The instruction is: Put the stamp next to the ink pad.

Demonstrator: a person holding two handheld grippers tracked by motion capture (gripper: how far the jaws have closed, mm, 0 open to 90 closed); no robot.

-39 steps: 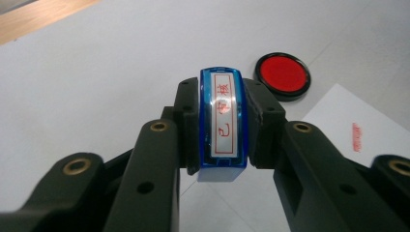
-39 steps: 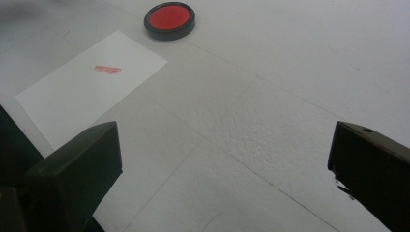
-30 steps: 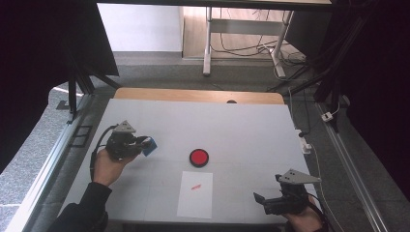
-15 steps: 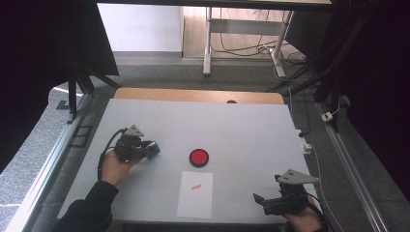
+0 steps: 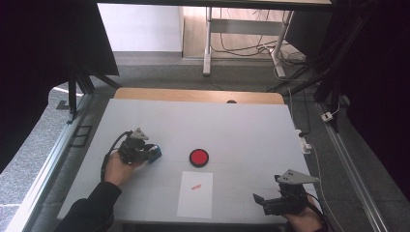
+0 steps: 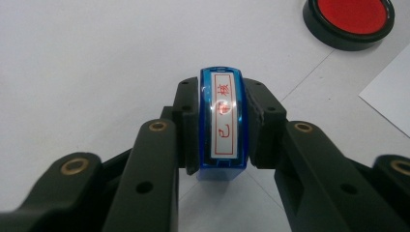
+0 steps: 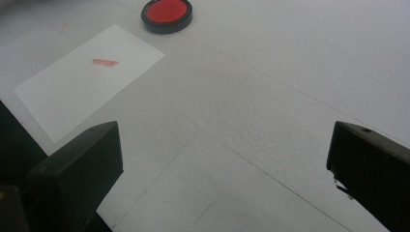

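The left tool is gripping the blue stamp low over the surface, its long axis running along the jaws. The ink pad is lying just right of it, nearer this hand; the right tool is resting released.

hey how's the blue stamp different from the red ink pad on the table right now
The blue stamp is a narrow block with a white label of red characters; the red ink pad is a flat round disc in a black rim. The stamp is clamped in the left tool, while the ink pad lies free on the table, untouched. The stamp sits left of the pad. Both are small, and both lie near the sheet of paper.
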